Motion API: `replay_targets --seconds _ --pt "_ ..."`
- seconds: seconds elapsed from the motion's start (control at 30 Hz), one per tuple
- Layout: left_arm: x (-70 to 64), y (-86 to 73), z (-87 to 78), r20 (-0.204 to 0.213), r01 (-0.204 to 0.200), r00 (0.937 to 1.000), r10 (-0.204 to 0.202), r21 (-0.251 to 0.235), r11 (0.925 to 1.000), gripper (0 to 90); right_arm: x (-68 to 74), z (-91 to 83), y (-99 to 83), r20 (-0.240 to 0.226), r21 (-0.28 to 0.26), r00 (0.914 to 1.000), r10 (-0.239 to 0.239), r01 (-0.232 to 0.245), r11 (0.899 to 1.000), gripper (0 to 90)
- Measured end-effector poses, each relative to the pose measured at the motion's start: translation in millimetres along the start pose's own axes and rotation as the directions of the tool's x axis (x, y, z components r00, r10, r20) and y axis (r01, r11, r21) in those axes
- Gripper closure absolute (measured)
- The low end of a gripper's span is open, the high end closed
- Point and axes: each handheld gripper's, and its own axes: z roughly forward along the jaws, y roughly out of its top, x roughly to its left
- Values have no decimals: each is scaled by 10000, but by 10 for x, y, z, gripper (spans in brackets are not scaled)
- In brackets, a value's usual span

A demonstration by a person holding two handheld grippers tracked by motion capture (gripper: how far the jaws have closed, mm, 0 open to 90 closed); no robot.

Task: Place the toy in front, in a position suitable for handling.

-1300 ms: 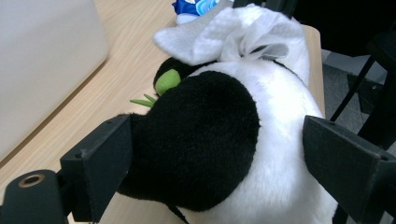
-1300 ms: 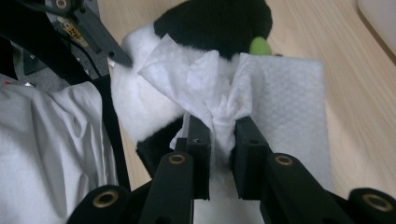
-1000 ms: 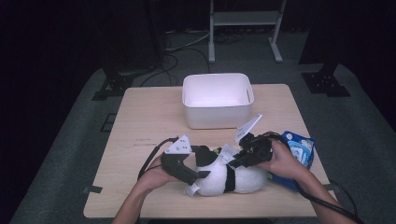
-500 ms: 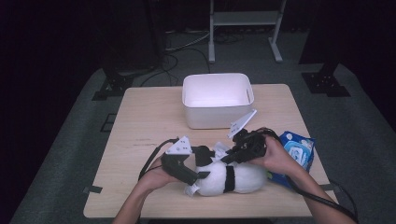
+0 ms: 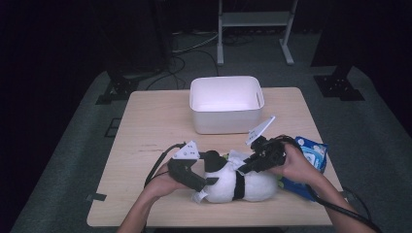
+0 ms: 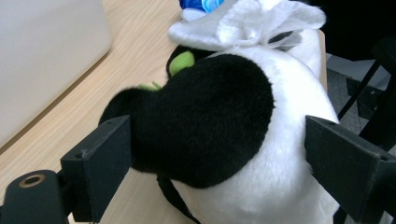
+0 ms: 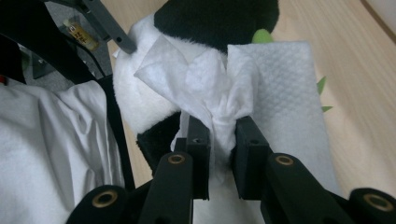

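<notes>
In the high view, a black-and-white plush panda toy [image 5: 238, 182] lies low in the frame near the wooden table's [image 5: 155, 121] front edge, well short of the white plastic bin [image 5: 227, 103], with bare tabletop between them. In the left gripper view the left gripper [image 6: 215, 154] stands wide open, its jaws flanking the panda's head as if to steady it. In the right gripper view the right gripper [image 7: 223, 140] is clamped on a crumpled white paper wipe [image 7: 224, 88] against the plush, apparently for wiping.
</notes>
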Motion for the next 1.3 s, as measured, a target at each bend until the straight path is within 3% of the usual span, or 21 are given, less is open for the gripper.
replay_targets --seconds 0.5,0.93,1.13,1.3 --pt "18 2 -25 80 68 9999 -70 229 9997 79 -3 150 -3 -210 -235 9997 96 -101 9997 781" --pt "89 -37 -166 -449 -35 9990 60 568 9984 79 -14 304 188 -318 -417 9994 -134 121 9991 783" --pt "140 -74 -266 -677 120 9977 -74 682 9976 75 -32 391 310 -348 -501 9989 -326 308 9983 783" --pt "127 -46 -344 -707 0 9975 37 532 9986 74 -49 407 343 -443 -502 9987 -243 221 9985 782"
